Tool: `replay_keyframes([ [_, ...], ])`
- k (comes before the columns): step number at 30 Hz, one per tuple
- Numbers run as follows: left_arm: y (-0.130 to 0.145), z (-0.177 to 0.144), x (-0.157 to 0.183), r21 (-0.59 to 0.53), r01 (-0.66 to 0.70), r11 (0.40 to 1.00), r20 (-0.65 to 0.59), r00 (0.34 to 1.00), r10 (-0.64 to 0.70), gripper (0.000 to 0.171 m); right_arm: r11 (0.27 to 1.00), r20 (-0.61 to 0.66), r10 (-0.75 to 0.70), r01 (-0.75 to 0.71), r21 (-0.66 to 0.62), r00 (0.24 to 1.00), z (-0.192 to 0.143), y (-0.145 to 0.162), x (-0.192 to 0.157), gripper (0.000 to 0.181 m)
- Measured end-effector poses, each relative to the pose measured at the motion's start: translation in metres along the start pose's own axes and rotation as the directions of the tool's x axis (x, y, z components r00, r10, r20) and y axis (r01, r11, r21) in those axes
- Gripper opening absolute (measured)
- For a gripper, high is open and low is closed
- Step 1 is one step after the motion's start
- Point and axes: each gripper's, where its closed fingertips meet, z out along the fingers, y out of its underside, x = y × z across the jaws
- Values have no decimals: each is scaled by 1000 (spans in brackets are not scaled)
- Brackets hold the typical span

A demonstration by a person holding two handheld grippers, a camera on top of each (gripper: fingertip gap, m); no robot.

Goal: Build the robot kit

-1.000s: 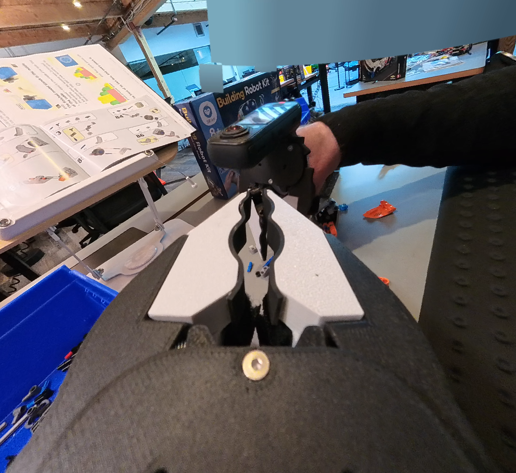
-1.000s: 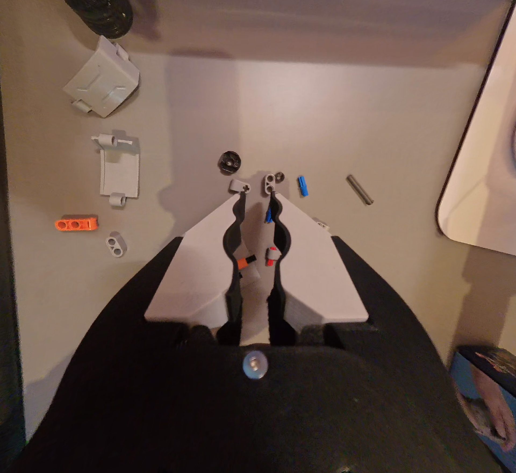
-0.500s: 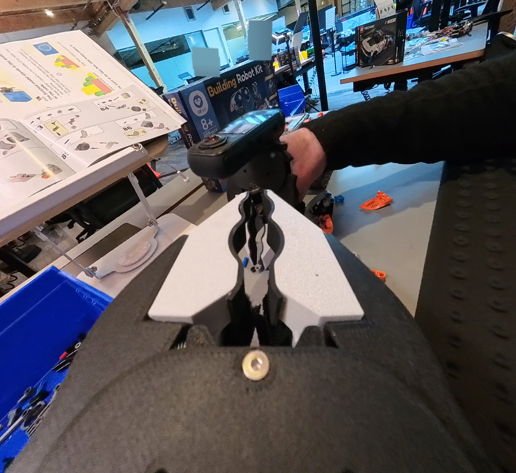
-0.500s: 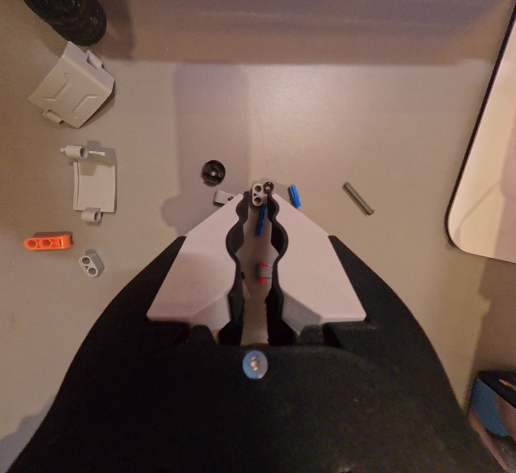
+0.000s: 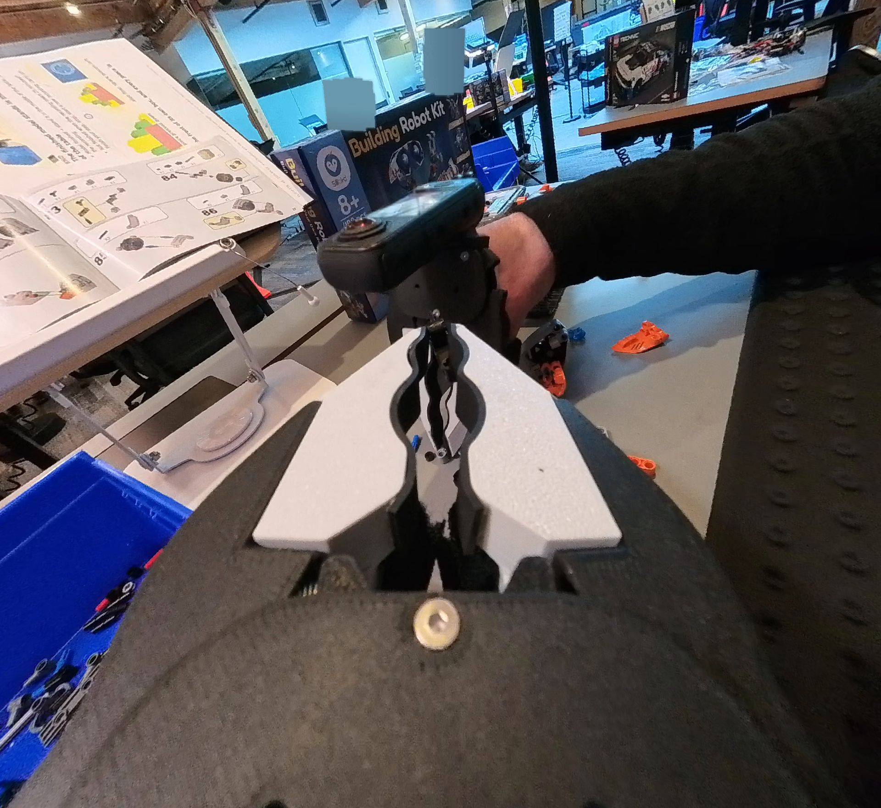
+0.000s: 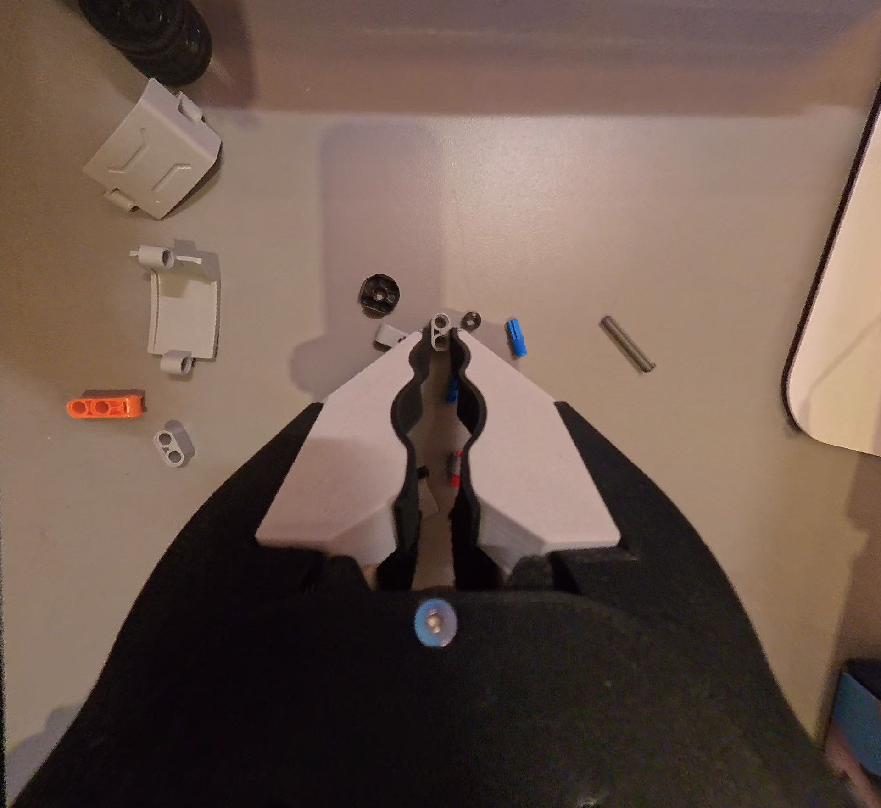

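Note:
My right gripper (image 6: 438, 334) points straight down at the grey table (image 6: 548, 213). It is shut on a small grey two-hole connector (image 6: 439, 332), pinched at the fingertips. A small black bush (image 6: 472, 319), a blue pin (image 6: 516, 337) and a grey angled piece (image 6: 388, 335) lie right beside the tips. Another blue pin (image 6: 452, 392) shows between the fingers. My left gripper (image 5: 437, 331) hovers level and empty, its jaws a narrow gap apart. It looks at the right gripper (image 5: 442, 449), which a hand (image 5: 522, 260) in a black sleeve holds.
A black tyre (image 6: 143, 13), two grey panels (image 6: 155, 151), an orange beam (image 6: 105, 406), a second grey connector (image 6: 174, 443), a black round piece (image 6: 379, 295) and a dark axle (image 6: 627, 342) lie around. A blue bin (image 5: 71, 570), an open instruction book on a stand (image 5: 119, 189) and boxes (image 5: 405, 156) stand nearby. The right tips stand about 8 cm off the dark axle (image 6: 627, 342).
The right gripper's jaws have narrowed from a wide gap onto the grey two-hole connector, which lay just ahead of its right tip. The left gripper's view has shifted slightly.

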Motion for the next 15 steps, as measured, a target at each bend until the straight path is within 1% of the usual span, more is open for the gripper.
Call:
replay_keyframes([
  [15,2,0,-1,-6,5,1000,2,1000,-5,5,998,20,7,-8,61,1000,-6,-8,-3,5],
])
